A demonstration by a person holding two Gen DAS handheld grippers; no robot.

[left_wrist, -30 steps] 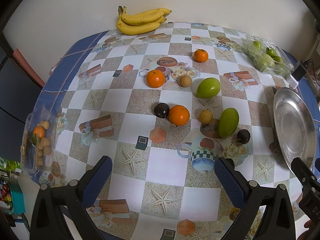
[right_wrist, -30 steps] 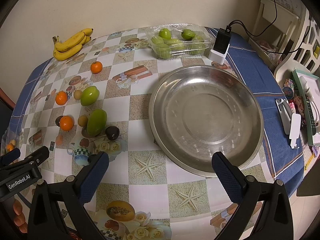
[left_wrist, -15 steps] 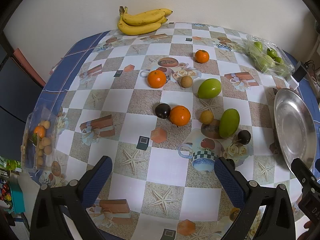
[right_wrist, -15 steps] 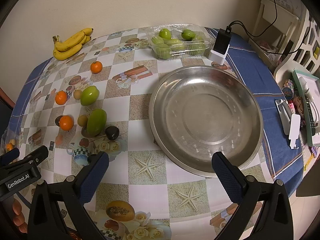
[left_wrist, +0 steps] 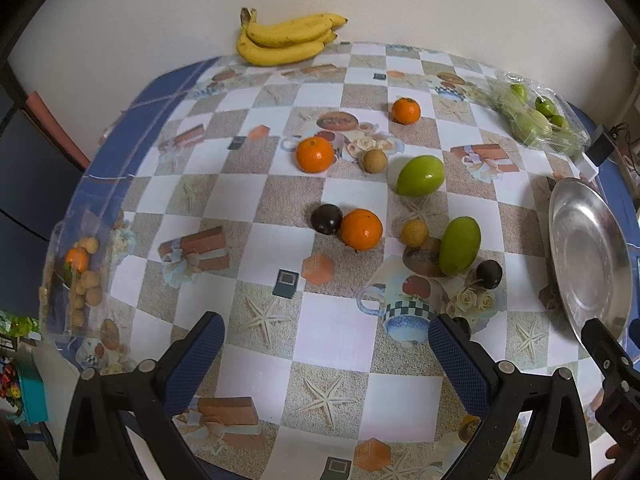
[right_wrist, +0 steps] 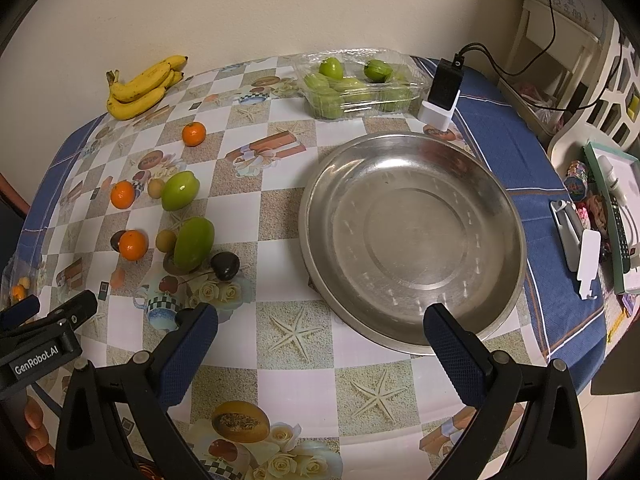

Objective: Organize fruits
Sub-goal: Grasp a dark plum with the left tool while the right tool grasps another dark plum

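Loose fruit lies on the checkered tablecloth: three oranges, the nearest beside a dark round fruit, two green mangoes, two small tan fruits, another dark fruit and a banana bunch at the far edge. A large empty steel bowl stands to the right. My left gripper is open and empty, above the near table, short of the fruit. My right gripper is open and empty, over the bowl's near-left rim.
A clear plastic box of green fruit sits behind the bowl, next to a black charger on a white stand. A bag of small fruit lies at the table's left edge. Clutter fills a shelf at the right.
The left gripper view has shifted slightly; the fruit sits a touch lower and nearer in frame. The right gripper and all fruit have stayed put.
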